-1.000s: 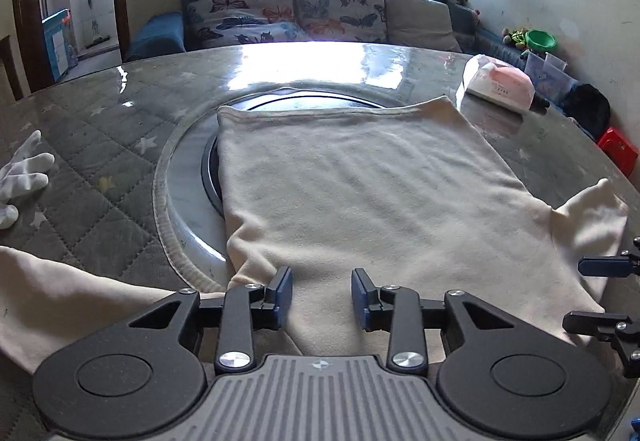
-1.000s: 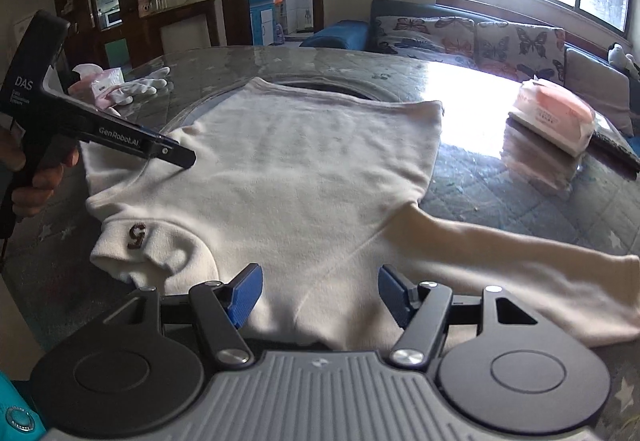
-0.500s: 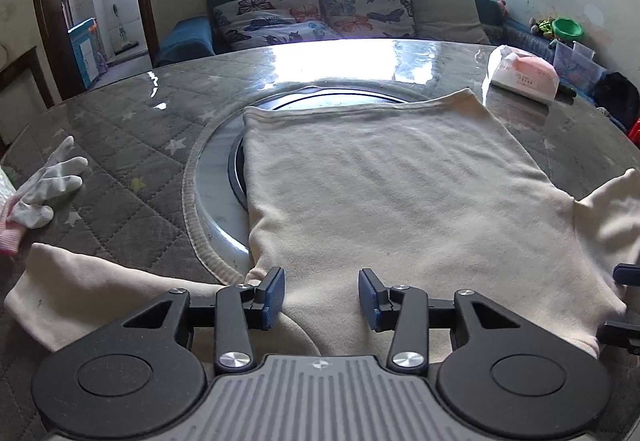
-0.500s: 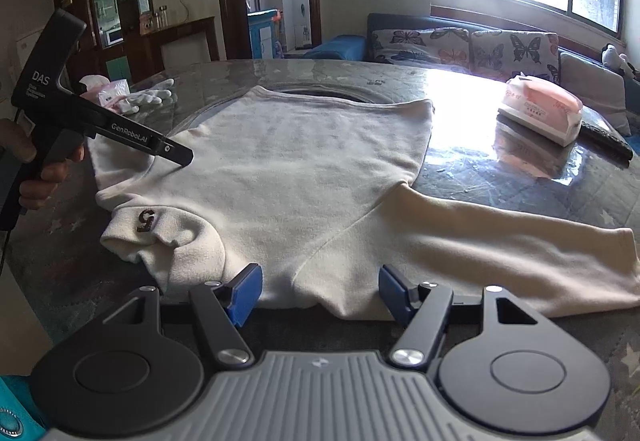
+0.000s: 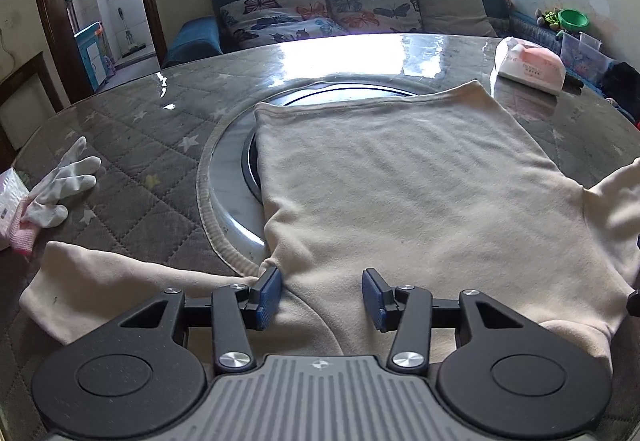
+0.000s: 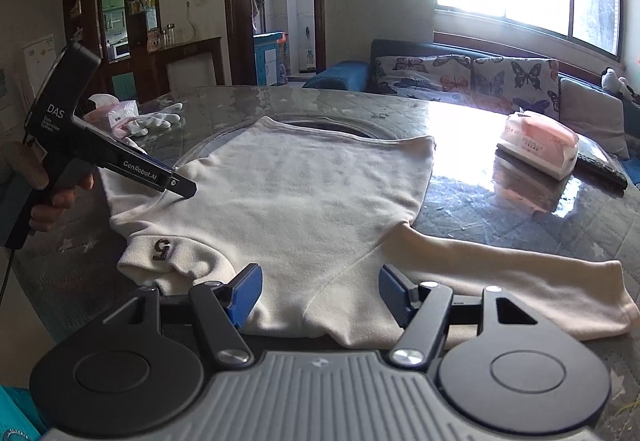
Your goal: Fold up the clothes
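Sweater (image 5: 400, 193), cream, lies flat on round table (image 5: 132, 129) w/ sleeves out left & right; left gripper (image 5: 322, 293) & right gripper (image 6: 320, 291) both gape wide at its near edge, gripping nothing.

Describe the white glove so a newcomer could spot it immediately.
On the round table, look left of the cream sweater, past its outstretched sleeve. The glove lies flat beside a pink-and-white packet at the rim; its spread fingers set it apart.
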Available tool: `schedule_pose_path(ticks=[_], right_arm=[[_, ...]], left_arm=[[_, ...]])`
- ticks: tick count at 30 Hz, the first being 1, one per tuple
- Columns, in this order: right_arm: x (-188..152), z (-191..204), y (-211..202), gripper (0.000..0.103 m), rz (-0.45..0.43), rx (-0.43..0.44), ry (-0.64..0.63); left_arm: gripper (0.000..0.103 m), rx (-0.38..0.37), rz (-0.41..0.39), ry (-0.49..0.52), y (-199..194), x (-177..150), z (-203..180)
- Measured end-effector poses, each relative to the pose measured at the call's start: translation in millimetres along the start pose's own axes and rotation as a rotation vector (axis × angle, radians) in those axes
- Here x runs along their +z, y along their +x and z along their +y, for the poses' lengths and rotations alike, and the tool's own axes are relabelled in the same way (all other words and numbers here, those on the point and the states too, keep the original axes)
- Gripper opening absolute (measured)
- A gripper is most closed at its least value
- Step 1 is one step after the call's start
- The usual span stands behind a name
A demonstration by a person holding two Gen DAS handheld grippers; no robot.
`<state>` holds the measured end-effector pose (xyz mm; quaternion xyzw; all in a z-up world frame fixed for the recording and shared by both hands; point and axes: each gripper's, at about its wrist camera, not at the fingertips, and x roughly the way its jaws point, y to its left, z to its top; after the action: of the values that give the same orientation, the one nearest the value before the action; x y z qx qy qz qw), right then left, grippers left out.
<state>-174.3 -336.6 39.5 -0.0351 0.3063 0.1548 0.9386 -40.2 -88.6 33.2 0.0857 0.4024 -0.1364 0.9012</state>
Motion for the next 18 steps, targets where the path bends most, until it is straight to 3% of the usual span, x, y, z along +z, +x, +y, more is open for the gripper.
schedule_pose_path(ticks=[18], right_arm=[[8.0, 9.3, 7.9, 0.067, -0.002, 0.01, -0.026]], left_arm=[[0.049, -0.009, -0.012, -0.02, 0.1, 1.7, 6.3]])
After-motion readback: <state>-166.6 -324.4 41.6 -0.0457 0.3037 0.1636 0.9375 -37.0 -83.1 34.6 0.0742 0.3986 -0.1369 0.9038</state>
